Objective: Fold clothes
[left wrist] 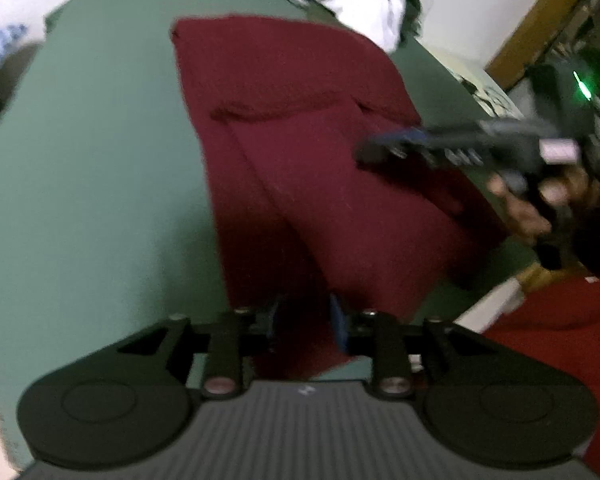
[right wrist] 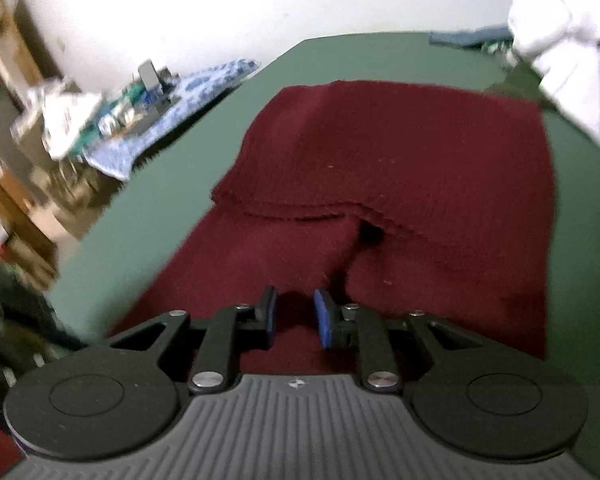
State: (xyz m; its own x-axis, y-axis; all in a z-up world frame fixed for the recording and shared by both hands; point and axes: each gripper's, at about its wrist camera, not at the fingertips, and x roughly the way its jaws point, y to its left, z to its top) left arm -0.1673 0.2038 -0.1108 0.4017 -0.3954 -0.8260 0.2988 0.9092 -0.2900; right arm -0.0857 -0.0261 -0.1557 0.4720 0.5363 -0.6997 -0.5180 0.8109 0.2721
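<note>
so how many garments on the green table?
2 clearly: a maroon garment spread mid-table, and a white garment bunched at the far edge. A blue cloth strip beside it may be another.

A blue-patterned cloth (right wrist: 204,92) lies beside the green surface (right wrist: 172,184) — small cluttered items on it, too blurred to name. Wooden furniture (right wrist: 16,184) stands nearby.

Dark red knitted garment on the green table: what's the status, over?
Left gripper and right gripper open, empty. Dark red knitted garment partly folded on green table. White crumpled clothing beyond it, apart.
</note>
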